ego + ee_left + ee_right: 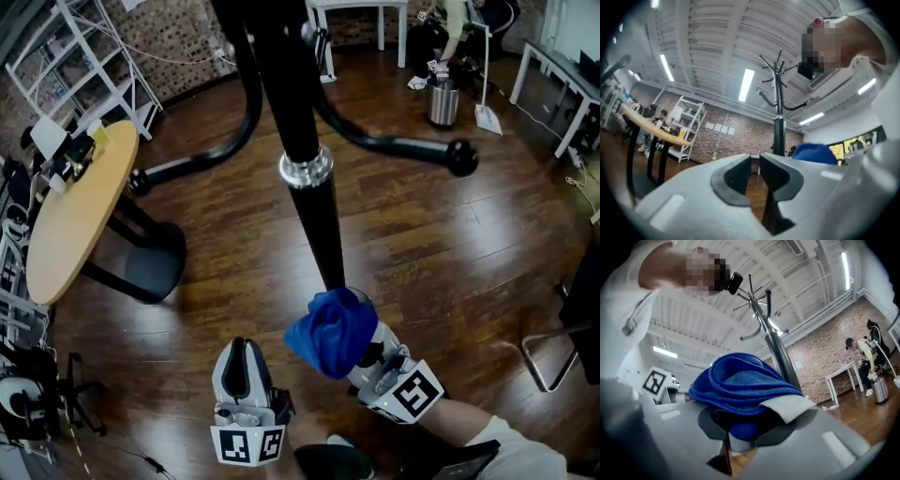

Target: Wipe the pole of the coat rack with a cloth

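Note:
The coat rack's black pole (298, 112) rises toward the head camera, with a silver collar (306, 170) and curved black legs on the floor. In the head view my right gripper (364, 349) is shut on a bunched blue cloth (330, 331), and the cloth presses against the pole's upper part. In the right gripper view the blue cloth (740, 385) fills the jaws beside the pole (778, 350). My left gripper (244, 367) hangs to the left of the cloth, shut, with nothing in its jaws. In the left gripper view the pole (778, 126) stands ahead and the cloth (814, 153) shows at right.
A round wooden table (73, 220) on a black base stands at left, with a white shelf rack (89, 61) behind it. A metal bin (443, 101) and a white desk (562, 80) are at the far right. A chair frame (553, 352) sits at the right edge.

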A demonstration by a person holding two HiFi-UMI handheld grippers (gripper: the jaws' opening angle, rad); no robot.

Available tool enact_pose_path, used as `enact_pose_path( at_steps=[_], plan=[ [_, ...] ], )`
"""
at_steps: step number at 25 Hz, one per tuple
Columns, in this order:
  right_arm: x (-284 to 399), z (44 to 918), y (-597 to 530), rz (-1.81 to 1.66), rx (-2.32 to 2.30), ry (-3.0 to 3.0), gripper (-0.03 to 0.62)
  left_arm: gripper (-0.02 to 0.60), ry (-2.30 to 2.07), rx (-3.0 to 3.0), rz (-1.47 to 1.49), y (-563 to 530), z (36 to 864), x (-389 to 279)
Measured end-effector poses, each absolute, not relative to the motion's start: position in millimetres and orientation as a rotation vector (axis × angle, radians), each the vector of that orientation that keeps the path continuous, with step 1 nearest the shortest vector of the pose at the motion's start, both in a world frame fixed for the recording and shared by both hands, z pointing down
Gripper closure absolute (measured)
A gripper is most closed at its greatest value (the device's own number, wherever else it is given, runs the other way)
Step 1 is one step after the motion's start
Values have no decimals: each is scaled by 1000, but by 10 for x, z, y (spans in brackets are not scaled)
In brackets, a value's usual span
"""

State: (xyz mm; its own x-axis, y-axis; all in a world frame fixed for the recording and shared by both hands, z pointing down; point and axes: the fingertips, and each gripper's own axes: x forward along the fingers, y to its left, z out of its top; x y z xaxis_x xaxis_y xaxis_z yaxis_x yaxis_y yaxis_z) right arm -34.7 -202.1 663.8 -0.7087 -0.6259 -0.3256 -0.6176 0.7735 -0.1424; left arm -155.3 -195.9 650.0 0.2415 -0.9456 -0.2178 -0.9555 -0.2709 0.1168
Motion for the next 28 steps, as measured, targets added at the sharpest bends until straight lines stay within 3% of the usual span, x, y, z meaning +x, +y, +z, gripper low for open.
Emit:
enact_pose_path(
  at_steps=[6, 16, 28],
  plan=[
    [-219, 4654, -1659, -58, -900, 2613, 499, 526, 1857, -2500, 242, -1593, 4816, -1358],
    [159, 2667, -927, -184, -1012, 2696, 499, 526, 1609, -2679, 260, -797, 2376, -1217],
    [655, 2092, 138, -5, -1127, 2750, 497, 526, 1536, -2654, 268, 127, 1850, -833]
  ],
)
